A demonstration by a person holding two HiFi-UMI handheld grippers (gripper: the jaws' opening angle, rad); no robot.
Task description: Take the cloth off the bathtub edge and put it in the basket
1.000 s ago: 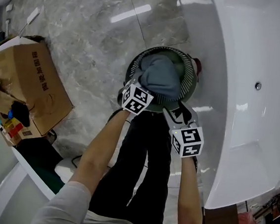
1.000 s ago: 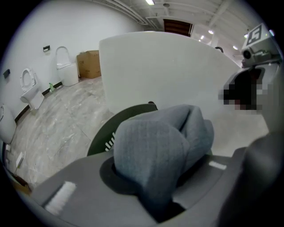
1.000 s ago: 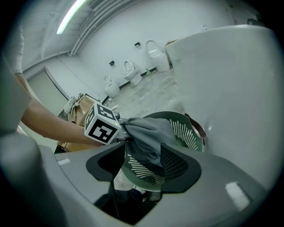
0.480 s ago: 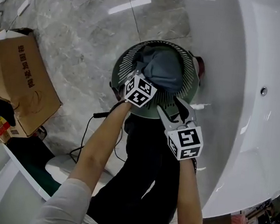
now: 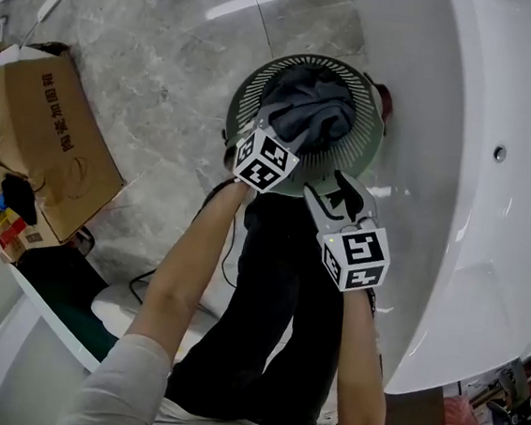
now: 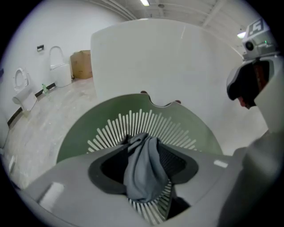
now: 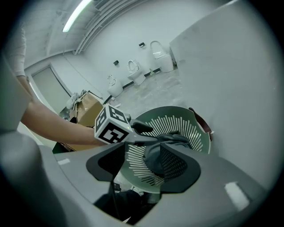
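The head view looked steeply down from above onto the green basket [image 5: 366, 137] beside the bathtub [image 5: 490, 230]. The left gripper view sat close over that basket, facing the bathtub's side; the right gripper view looked across the same basket from slightly farther back.

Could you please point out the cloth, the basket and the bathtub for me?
cloth [image 5: 305, 107]: head view, middle of the grey bundle.
basket [image 5: 247, 96]: head view, its slatted green left wall.
bathtub [image 5: 520, 215]: head view, its white inner wall.
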